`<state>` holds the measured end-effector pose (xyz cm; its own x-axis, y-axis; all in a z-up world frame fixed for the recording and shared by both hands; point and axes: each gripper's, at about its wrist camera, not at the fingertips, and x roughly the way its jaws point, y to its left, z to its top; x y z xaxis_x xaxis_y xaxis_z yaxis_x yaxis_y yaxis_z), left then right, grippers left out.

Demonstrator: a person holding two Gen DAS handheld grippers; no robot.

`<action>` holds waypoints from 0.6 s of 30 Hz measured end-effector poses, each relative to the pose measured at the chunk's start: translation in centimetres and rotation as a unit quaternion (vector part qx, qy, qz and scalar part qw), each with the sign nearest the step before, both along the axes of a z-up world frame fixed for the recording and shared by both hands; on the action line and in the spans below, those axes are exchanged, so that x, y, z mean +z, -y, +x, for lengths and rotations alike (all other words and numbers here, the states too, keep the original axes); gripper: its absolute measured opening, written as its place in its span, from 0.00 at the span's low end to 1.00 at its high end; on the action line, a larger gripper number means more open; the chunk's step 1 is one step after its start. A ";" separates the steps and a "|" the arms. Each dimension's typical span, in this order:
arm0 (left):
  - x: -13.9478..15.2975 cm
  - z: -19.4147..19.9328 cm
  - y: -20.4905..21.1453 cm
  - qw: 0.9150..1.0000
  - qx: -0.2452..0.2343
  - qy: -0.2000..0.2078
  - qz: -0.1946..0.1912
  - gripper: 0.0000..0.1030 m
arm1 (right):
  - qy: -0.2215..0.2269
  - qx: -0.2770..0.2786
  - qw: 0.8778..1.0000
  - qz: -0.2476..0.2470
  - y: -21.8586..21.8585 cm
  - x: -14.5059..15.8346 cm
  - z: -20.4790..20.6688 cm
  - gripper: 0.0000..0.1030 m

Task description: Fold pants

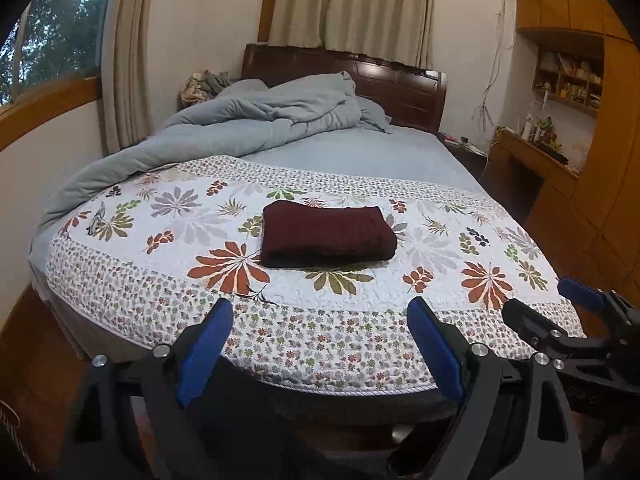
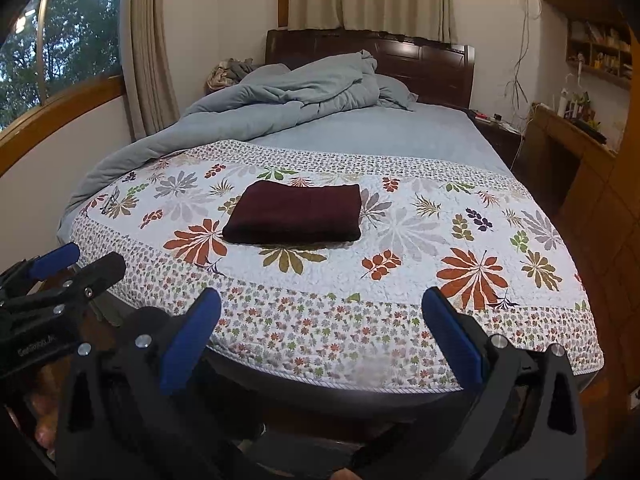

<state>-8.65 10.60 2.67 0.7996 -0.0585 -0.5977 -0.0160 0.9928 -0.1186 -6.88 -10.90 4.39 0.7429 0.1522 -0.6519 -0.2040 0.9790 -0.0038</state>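
Note:
Dark maroon pants (image 1: 326,236) (image 2: 296,213) lie folded into a neat rectangle on the floral quilt (image 1: 180,280) (image 2: 420,240) that covers the foot of the bed. My left gripper (image 1: 320,312) hangs open over the bed's near edge, well short of the pants, with nothing between its blue pads. My right gripper (image 2: 320,304) is open too, held at the same near edge and empty. Each wrist view catches the other gripper at its side: the right one (image 1: 560,300) and the left one (image 2: 80,256).
A rumpled grey duvet (image 1: 248,120) (image 2: 288,92) is piled toward the dark wooden headboard (image 1: 400,84). A window (image 2: 60,40) and curtains stand at the left. Wooden desk and shelves (image 1: 552,152) line the right wall, with wooden floor beside the bed.

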 end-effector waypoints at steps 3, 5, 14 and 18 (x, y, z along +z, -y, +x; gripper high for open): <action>0.1 0.0 0.3 1.000 -0.001 0.000 0.005 0.86 | 0.000 0.001 1.000 0.003 0.0 0.0 0.0 0.97; 0.2 -0.1 0.5 1.000 0.001 -0.001 0.009 0.86 | 0.000 0.003 1.000 0.005 0.1 0.0 0.0 0.97; 0.4 -0.4 0.9 1.000 0.007 0.003 0.023 0.86 | -0.002 0.003 1.000 0.004 0.2 0.1 0.1 0.97; 0.5 -0.4 0.8 1.000 0.006 0.000 0.020 0.86 | -0.002 0.003 1.000 0.003 0.1 0.1 0.1 0.97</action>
